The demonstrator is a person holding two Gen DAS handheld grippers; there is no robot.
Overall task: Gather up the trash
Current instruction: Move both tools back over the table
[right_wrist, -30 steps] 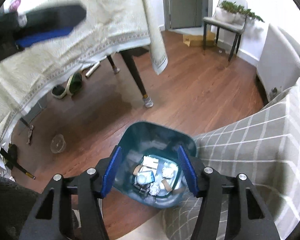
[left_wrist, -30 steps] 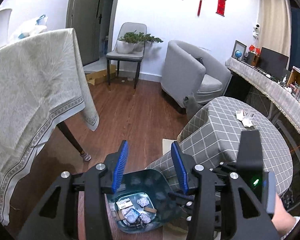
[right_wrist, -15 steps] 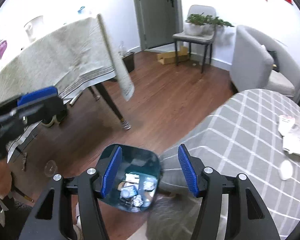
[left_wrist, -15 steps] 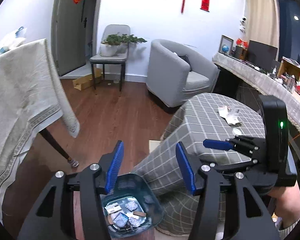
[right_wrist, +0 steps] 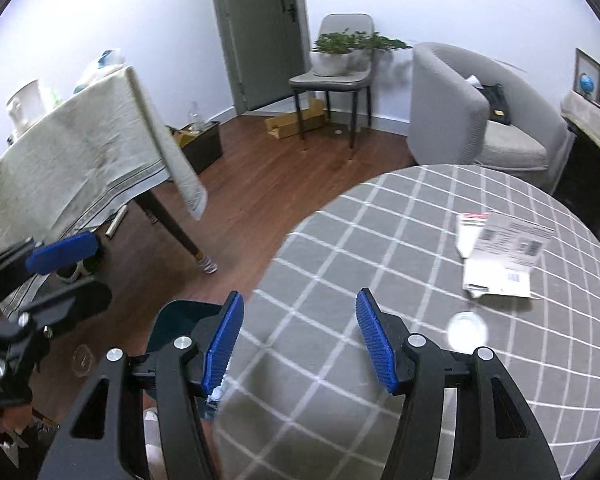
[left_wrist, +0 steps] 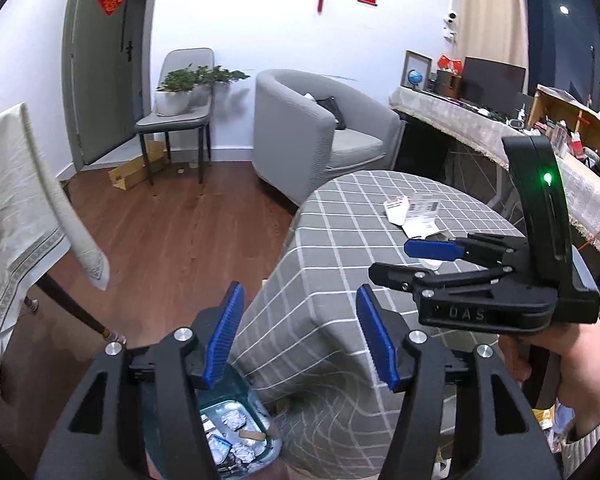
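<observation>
Teal bin (left_wrist: 236, 432) contents: left view only | round lid (right_wrist: 467, 330): right view | both hand-held grippers agape, empty

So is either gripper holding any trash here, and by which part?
Nothing is held. The left gripper and right gripper both have open jaws with nothing between them.

Bare cloth on round table (right_wrist: 380, 248) ahead, papers (right_wrist: 500, 256) far right, small disc (right_wrist: 466, 330) maybe nearer

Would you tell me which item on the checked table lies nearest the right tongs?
The small round clear lid; it lies just ahead of the right tongs, while the white paper packets sit farther back.
</observation>
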